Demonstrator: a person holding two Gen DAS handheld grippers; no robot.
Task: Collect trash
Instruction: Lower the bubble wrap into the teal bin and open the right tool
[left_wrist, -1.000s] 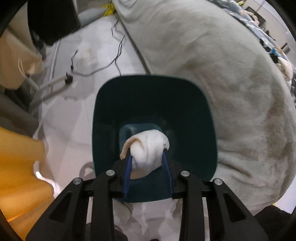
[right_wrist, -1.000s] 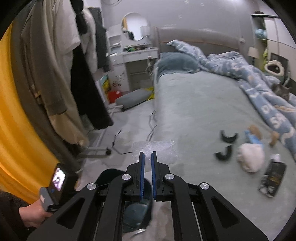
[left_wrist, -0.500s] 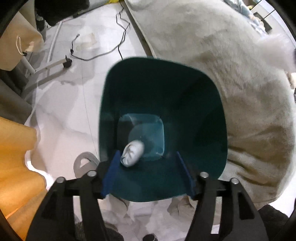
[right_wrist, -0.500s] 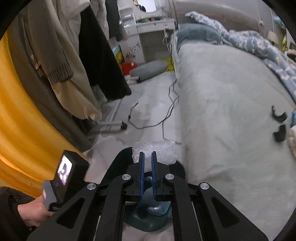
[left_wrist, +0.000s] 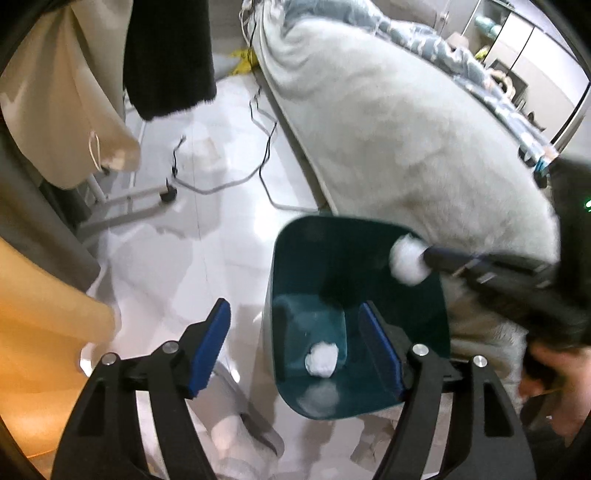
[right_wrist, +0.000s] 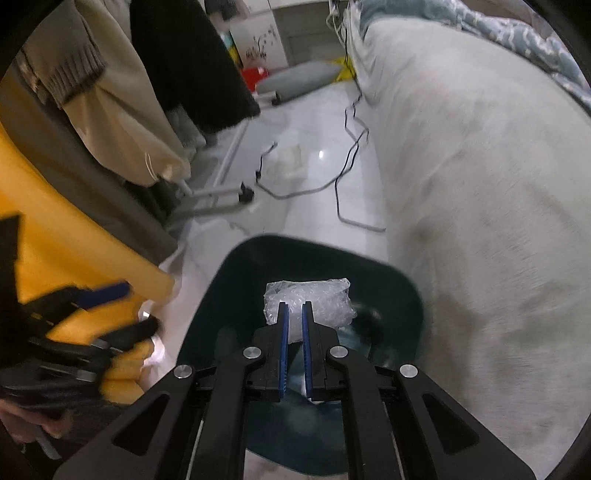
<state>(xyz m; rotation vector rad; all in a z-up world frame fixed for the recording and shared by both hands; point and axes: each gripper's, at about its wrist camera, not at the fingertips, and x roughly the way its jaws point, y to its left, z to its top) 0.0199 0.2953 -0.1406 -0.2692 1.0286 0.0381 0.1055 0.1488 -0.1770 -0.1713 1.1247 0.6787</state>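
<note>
A dark teal trash bin stands on the white floor beside the bed; it also shows in the right wrist view. A crumpled white tissue lies at its bottom. My left gripper is open and empty, held above the bin's left side. My right gripper is shut on a crumpled clear plastic wrap and holds it over the bin's opening. In the left wrist view the plastic wrap shows as a white blur at the bin's right rim.
A bed with a grey cover rises right of the bin. Black cables lie on the floor behind it. Hanging clothes, a rack foot and a yellow cloth are at the left.
My left gripper opened and dropped the tissue into the bin, then drew back to the left. My right gripper moved with the plastic wrap from above the bed edge to over the bin.
</note>
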